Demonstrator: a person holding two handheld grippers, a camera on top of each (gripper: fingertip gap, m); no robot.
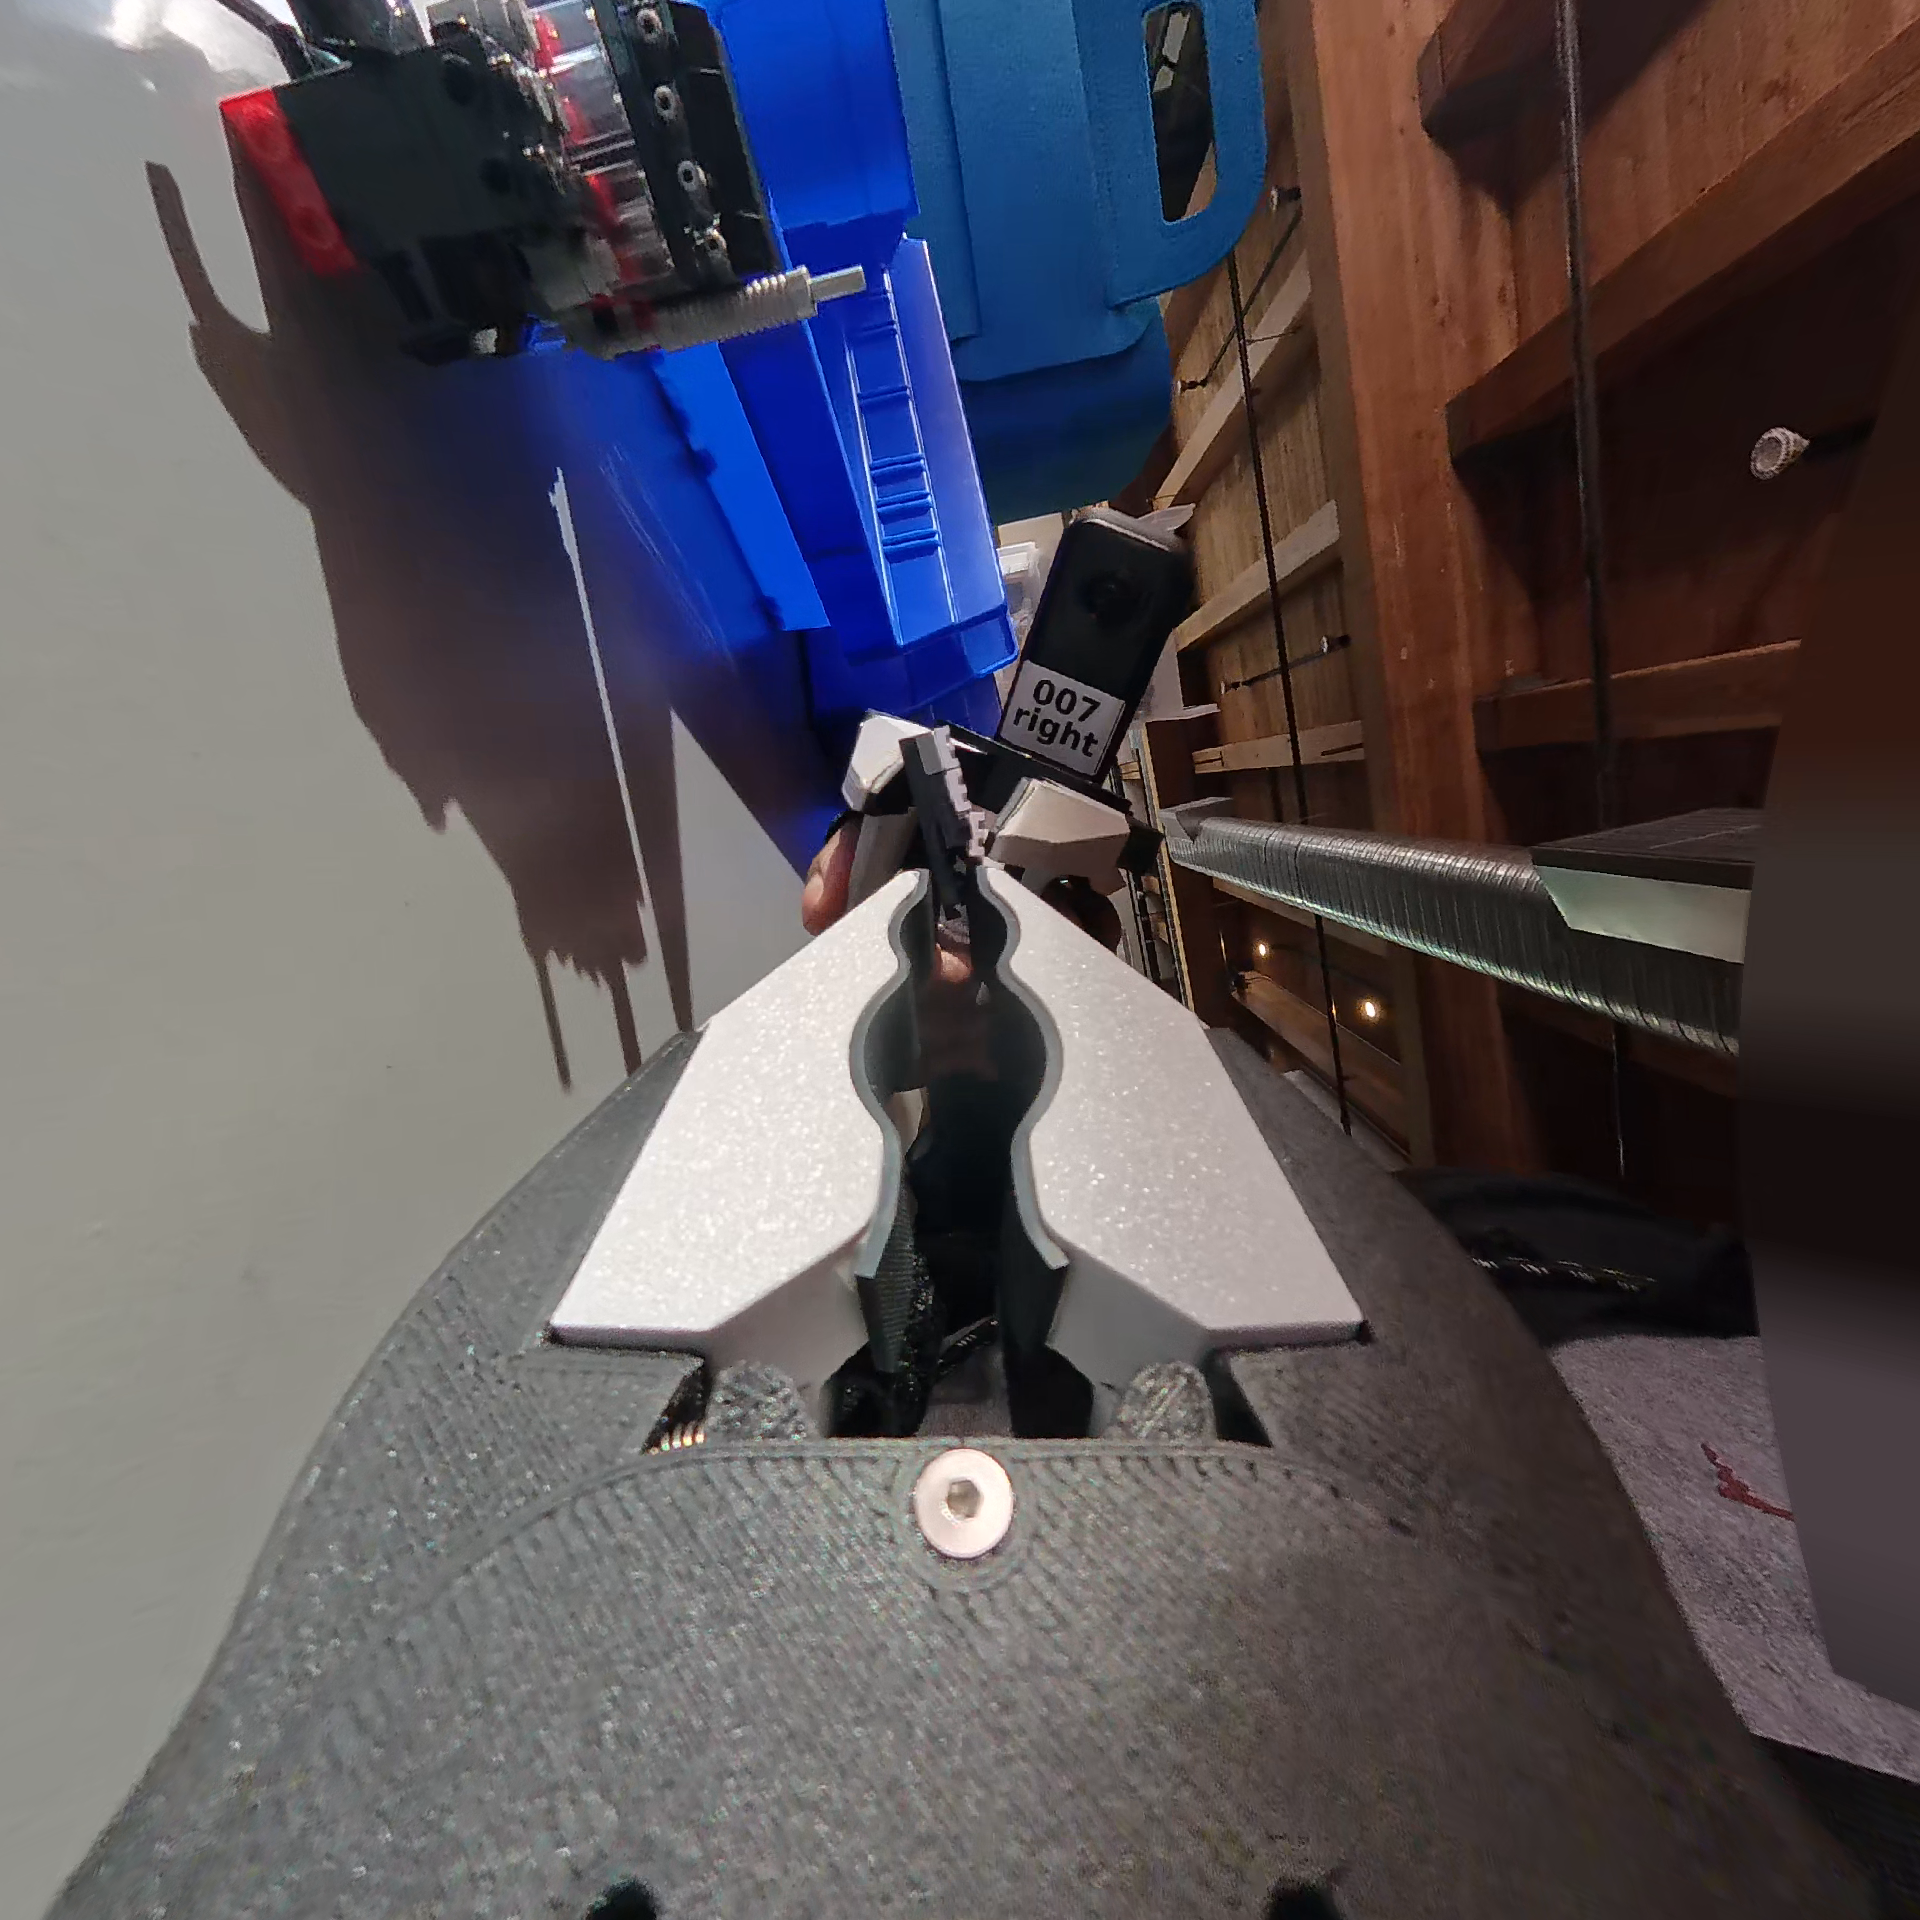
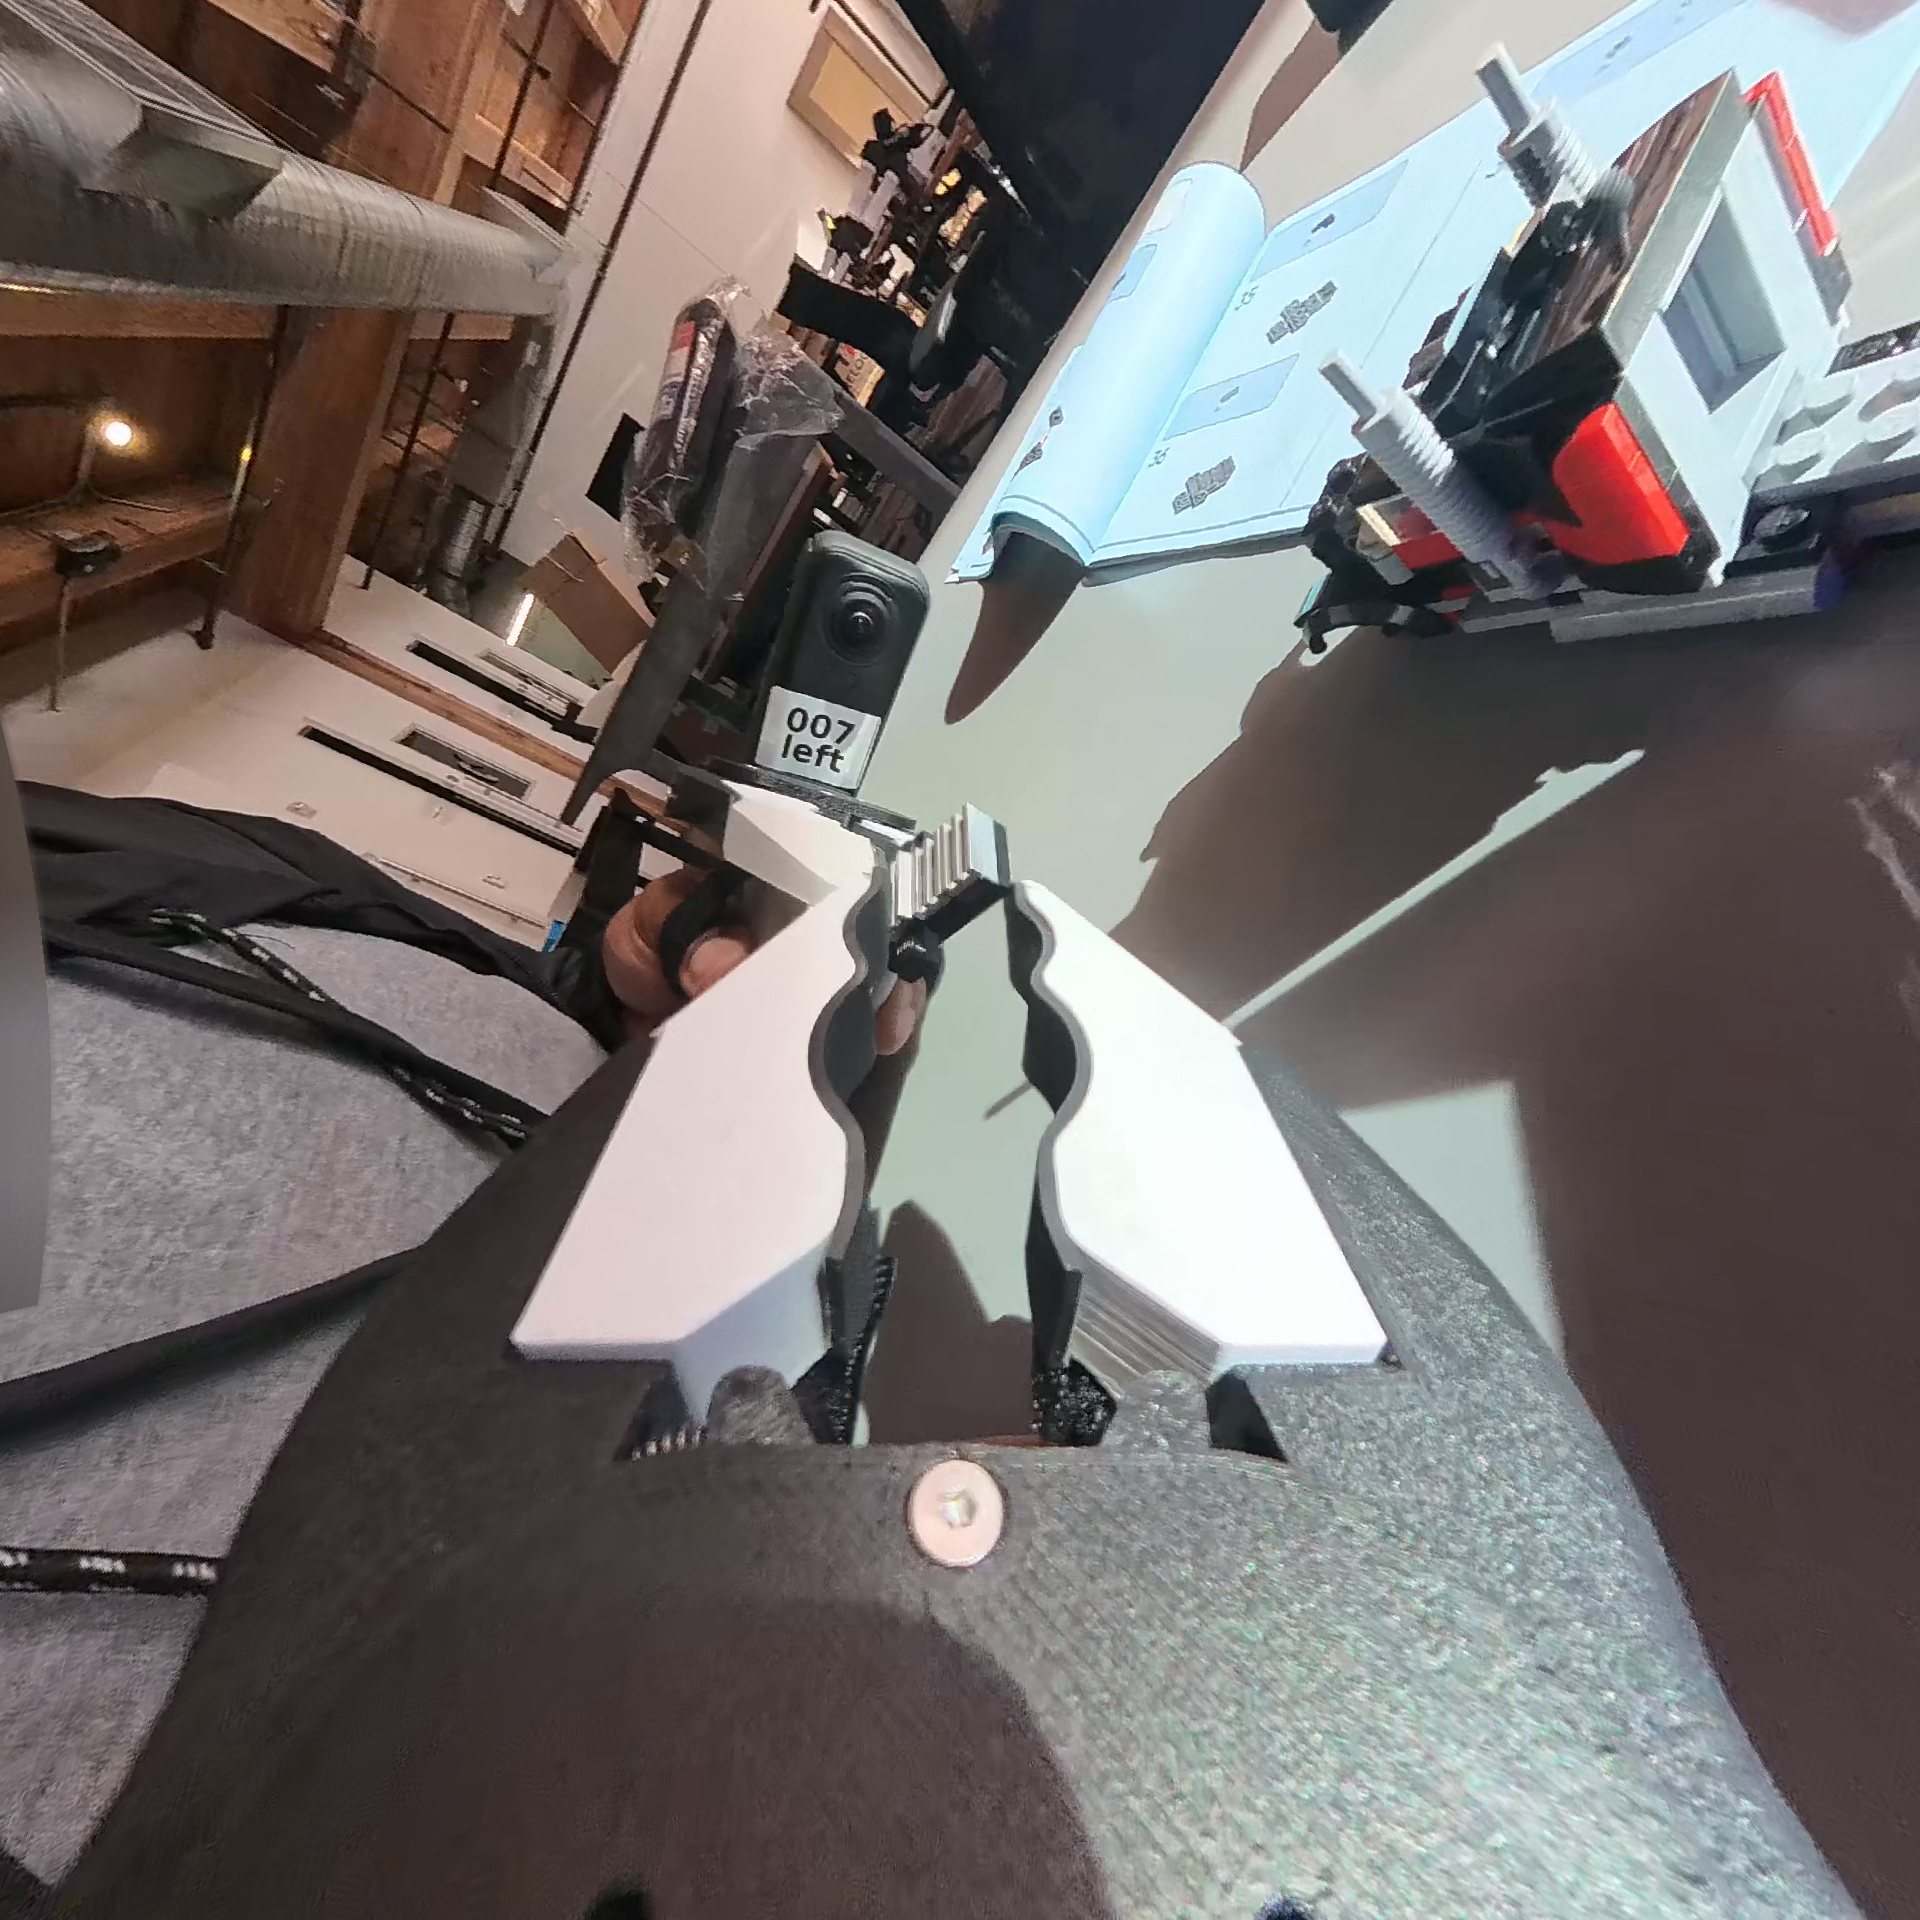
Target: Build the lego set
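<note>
A small black and grey ribbed lego piece (image 1: 943, 821) is held in the air between both grippers. My left gripper (image 1: 949, 883) is shut on its thin black end. My right gripper (image 2: 948, 899) faces it from the other side, its jaws part way apart with the ribbed piece (image 2: 951, 857) spanning the gap between the tips. The part-built black, red and white lego model (image 1: 488, 197) stands on the white table (image 1: 208, 727), up and left of the grippers. In the right wrist view the model (image 2: 1621, 416) stands at the upper right.
An open instruction booklet (image 2: 1195, 343) lies on the table (image 2: 1143, 779) behind the model. Blue plastic bins (image 1: 831, 447) stand beside the model. A grey ribbed duct (image 1: 1455, 894) and wooden shelving (image 1: 1558, 312) lie beyond. A person's grey garment (image 2: 208, 1143) is at the left. Both grippers' tips are close together, under 4 cm apart.
</note>
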